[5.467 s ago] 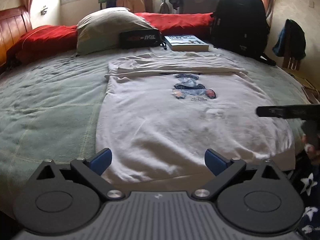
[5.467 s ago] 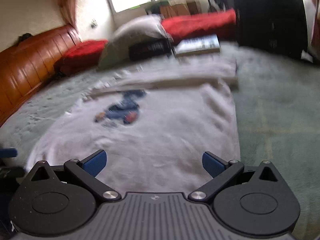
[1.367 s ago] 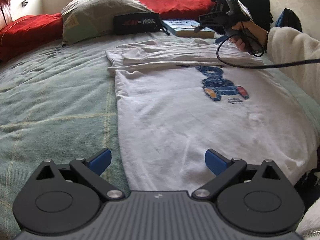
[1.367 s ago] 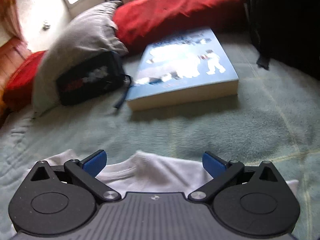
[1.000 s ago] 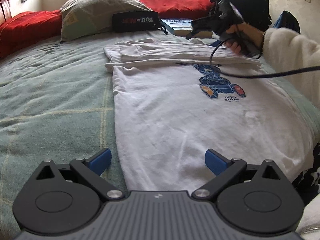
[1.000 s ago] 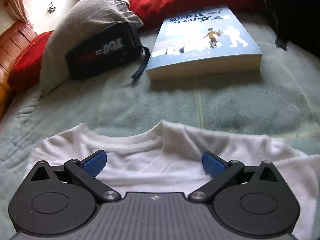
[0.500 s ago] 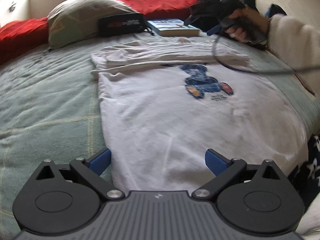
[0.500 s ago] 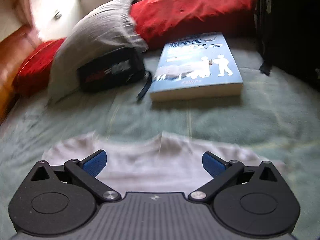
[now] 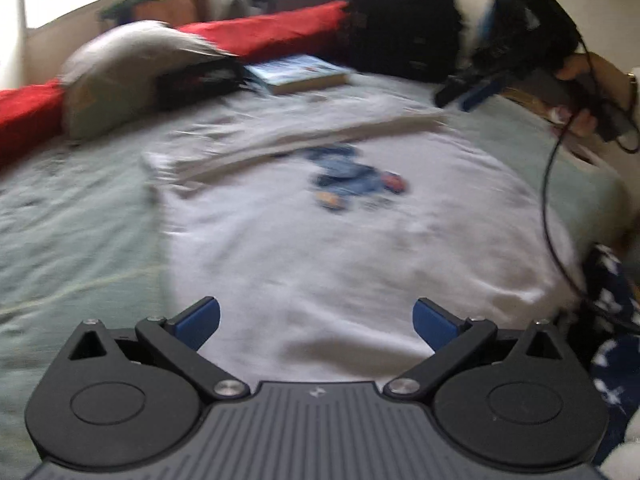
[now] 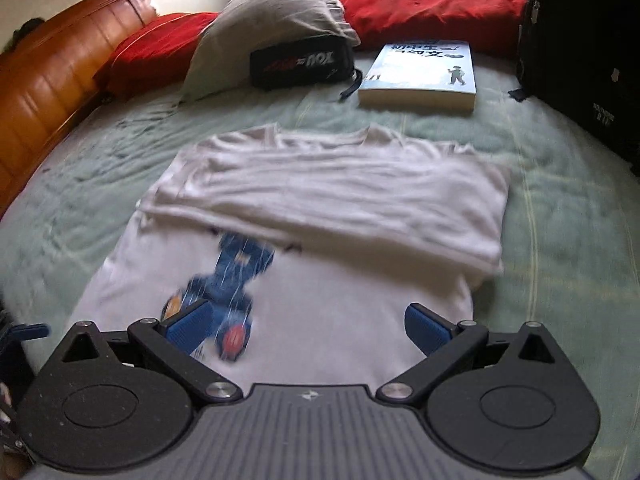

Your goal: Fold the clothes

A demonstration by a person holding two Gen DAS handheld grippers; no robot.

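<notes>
A white T-shirt (image 9: pixel 328 248) (image 10: pixel 340 280) with a blue printed figure (image 10: pixel 232 276) lies flat on the green bed, its top part folded down into a band (image 10: pixel 332 196) across the chest. My left gripper (image 9: pixel 316 318) hovers open over the shirt's near hem, nothing between its blue pads. My right gripper (image 10: pixel 306 326) is open too, above the lower chest by the print. In the left wrist view the right gripper (image 9: pixel 476 92) is held up in a hand at the far right, off the cloth.
Behind the shirt lie a blue book (image 10: pixel 420 72), a black pouch (image 10: pixel 300 62), a grey pillow (image 10: pixel 272 20) and red cushions (image 10: pixel 432 0). A black backpack (image 10: pixel 580 40) stands at the right; a wooden headboard (image 10: pixel 48 92) runs along the left. A cable (image 9: pixel 548 200) hangs from the hand.
My right gripper has pulled back and up from the collar, so the whole folded shirt now shows below it. The left gripper's view has swung a little; the shirt lies as before.
</notes>
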